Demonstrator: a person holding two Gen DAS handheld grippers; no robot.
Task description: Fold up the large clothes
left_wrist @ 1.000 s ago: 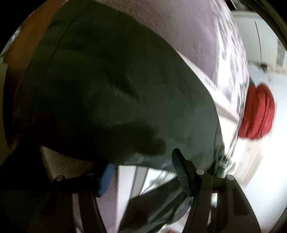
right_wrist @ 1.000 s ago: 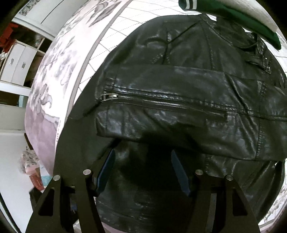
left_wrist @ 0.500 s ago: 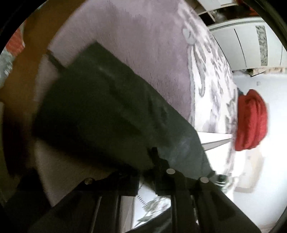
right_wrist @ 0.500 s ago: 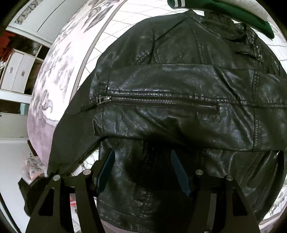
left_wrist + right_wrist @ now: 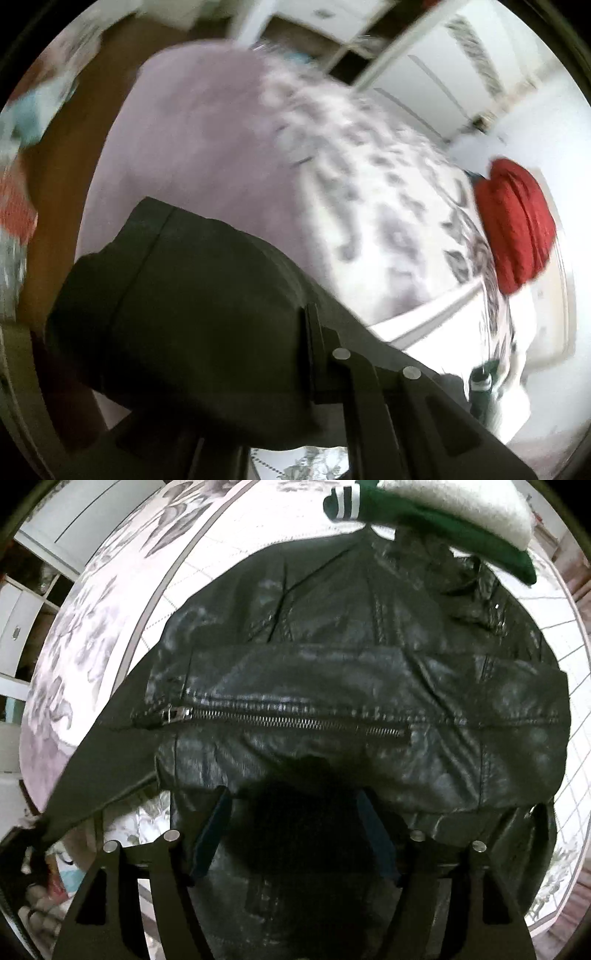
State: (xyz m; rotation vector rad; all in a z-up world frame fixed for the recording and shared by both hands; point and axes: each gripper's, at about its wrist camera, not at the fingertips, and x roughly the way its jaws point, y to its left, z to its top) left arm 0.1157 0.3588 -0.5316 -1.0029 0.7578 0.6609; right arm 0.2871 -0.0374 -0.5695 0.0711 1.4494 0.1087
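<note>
Left tool (image 5: 295, 354): I think it is clamped on a dark flap of the jacket (image 5: 351, 686). Only one finger (image 5: 314, 354) shows. The cloth hides the other, so this is my guess.

Right tool (image 5: 295, 834): its two blue pads (image 5: 212, 838) are wide apart. It holds nothing. It hangs just over the bottom part of the jacket.

Which way: from my right tool, the jacket spreads away toward the far edge of the bed (image 5: 92, 602). From my left tool, the flap hangs out over the purple end of the bed.

Long line: the sleeve (image 5: 369, 720) lies across the body, from side to side. Its zipper (image 5: 291, 720) runs the same way.

Nearer tool: the right one is nearer the jacket's bottom hem. The left one has the loose side flap.

Where: the jacket lies in the middle of the bed. Its collar touches a green and white cloth (image 5: 424, 513) at the far edge.

Look: black, shiny, wrinkly and thick. I think it will bend stiffly.

Blur: the left view is smeared.
</note>
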